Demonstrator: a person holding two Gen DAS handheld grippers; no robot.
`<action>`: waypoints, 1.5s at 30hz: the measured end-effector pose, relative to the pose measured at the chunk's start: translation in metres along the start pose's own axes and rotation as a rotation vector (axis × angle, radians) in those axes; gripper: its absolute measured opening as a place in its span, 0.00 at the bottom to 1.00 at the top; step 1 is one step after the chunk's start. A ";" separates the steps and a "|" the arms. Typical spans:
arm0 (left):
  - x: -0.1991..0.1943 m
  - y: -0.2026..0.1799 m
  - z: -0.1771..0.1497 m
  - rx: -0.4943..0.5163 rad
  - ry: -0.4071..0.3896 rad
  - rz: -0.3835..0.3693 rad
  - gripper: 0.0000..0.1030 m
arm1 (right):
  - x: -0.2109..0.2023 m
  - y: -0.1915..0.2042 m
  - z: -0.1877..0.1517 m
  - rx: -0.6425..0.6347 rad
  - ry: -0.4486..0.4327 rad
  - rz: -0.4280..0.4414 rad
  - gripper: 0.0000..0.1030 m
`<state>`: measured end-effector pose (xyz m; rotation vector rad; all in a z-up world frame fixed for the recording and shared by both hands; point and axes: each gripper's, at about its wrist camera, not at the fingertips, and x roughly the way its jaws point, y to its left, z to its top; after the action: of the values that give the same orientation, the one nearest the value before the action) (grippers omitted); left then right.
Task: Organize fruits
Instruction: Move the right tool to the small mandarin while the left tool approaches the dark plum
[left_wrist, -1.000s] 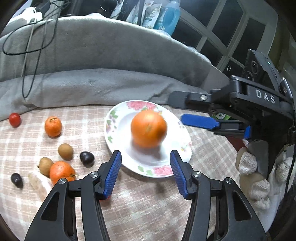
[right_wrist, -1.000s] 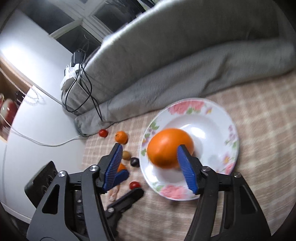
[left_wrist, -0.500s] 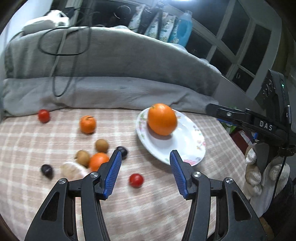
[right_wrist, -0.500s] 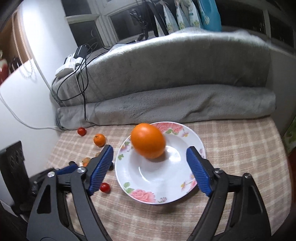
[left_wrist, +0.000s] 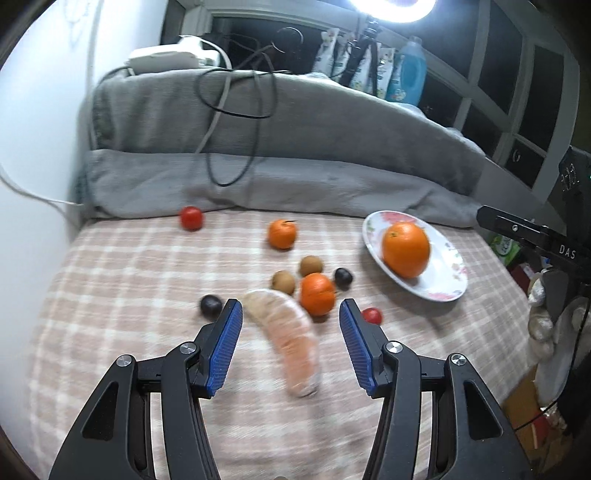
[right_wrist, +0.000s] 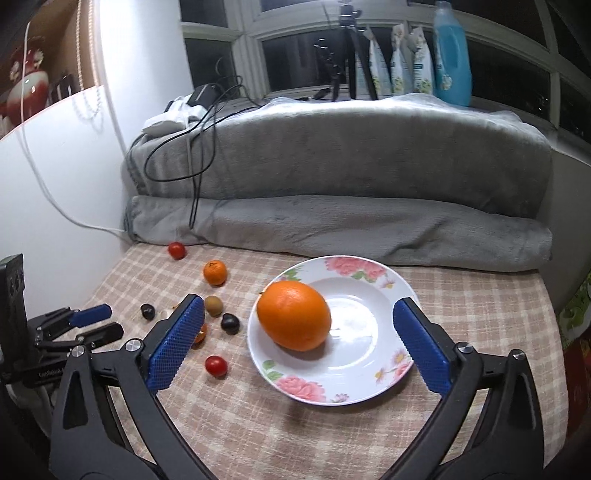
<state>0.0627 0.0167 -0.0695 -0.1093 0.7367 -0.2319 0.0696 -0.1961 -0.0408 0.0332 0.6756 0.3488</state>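
While lining up on the peeled citrus segment (left_wrist: 284, 336), keep the left claw (left_wrist: 289, 306) spread wide as now, empty, one blue ribbed pad on each side of that long pale curve. Drop straight down and close across the narrow width, not along the length. Squeeze softly: thin membrane, juicy flesh, probably easy to burst. Watch the small mandarin (left_wrist: 317, 293) just beside the segment's far end, glossy and slightly flattened; best to avoid nudging it. Mind the cherry tomato (left_wrist: 372, 315) too, smooth and round, close by the right pad and likely to roll.

Right claw (right_wrist: 299, 301): also spread, gripping nothing, hanging near the flowered plate (right_wrist: 354, 325). Glazed white ceramic, shallow, pink roses on the rim. On its left half, the big orange (right_wrist: 293, 319), pebbled skin, a little egg-shaped, resting against the slope.

Elsewhere on the desk's checked cloth (left_wrist: 129, 295), soft and woven, grippy enough to slow a rolling fruit: two matt brown round fruits (left_wrist: 283, 281), two dark shiny ones (left_wrist: 210, 305), a second mandarin (left_wrist: 282, 233) with a stem farther back, and another tomato (left_wrist: 191, 218) at the far left beside the plush grey blanket (left_wrist: 295, 129). Looks early in the job: only one fruit plated, the rest scattered left of the plate.
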 end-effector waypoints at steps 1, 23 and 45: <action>-0.002 0.004 -0.002 -0.002 -0.002 0.010 0.53 | 0.002 0.003 0.000 -0.008 0.007 0.010 1.00; 0.006 0.055 -0.011 -0.067 0.021 0.070 0.49 | 0.057 0.056 -0.009 -0.069 0.176 0.225 0.68; 0.061 0.064 0.003 -0.071 0.102 0.021 0.33 | 0.133 0.089 -0.026 -0.055 0.360 0.314 0.52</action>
<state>0.1192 0.0636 -0.1189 -0.1580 0.8470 -0.1928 0.1224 -0.0713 -0.1294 0.0240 1.0205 0.6858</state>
